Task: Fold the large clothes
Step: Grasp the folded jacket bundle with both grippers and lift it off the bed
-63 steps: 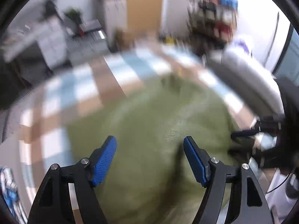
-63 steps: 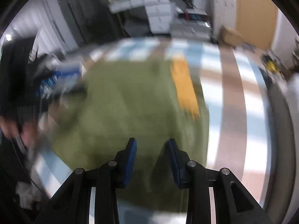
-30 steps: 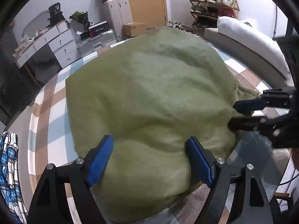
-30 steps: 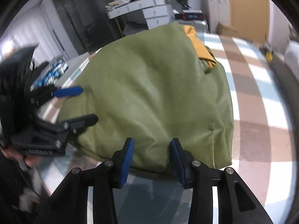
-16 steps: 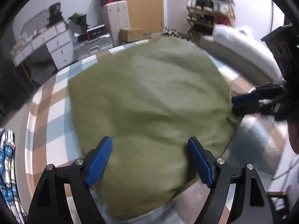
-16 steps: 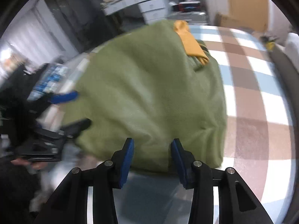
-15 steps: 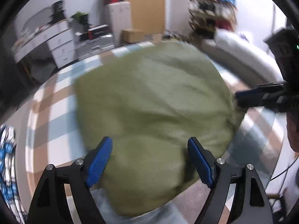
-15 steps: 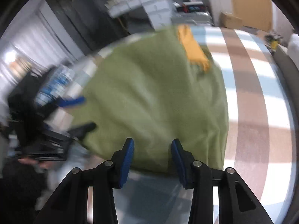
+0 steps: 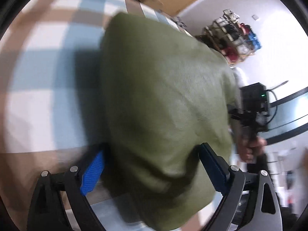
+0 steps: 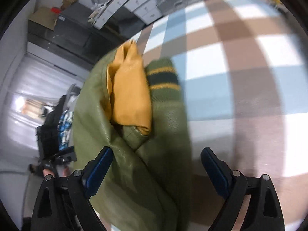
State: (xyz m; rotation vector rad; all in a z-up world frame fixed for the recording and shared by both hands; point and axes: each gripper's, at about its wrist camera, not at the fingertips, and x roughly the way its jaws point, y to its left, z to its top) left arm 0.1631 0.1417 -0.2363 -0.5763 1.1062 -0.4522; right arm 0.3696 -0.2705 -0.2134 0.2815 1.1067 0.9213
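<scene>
The checked cloth (image 10: pixel 240 61) covers the surface, a counter or a bed, I cannot tell which, and stretches ahead of and beside both tongs. On it lies the green jacket (image 9: pixel 163 96), a big folded bundle running from between the left tongs (image 9: pixel 152 175) forward, and from between the right tongs (image 10: pixel 156 170) ahead to its yellow lining (image 10: pixel 130 94) and striped cuff (image 10: pixel 163 79).

Both tongs are opening, the jacket between their fingers but the pads not pressing it.

It looks bulky, soft and fairly heavy, its leathery face likely slick; I would take a doubled edge or hem, not the smooth middle.

Motion blur smears the left view. The jacket's near edge runs out of frame, and its sleeves are hidden in the folds.
</scene>
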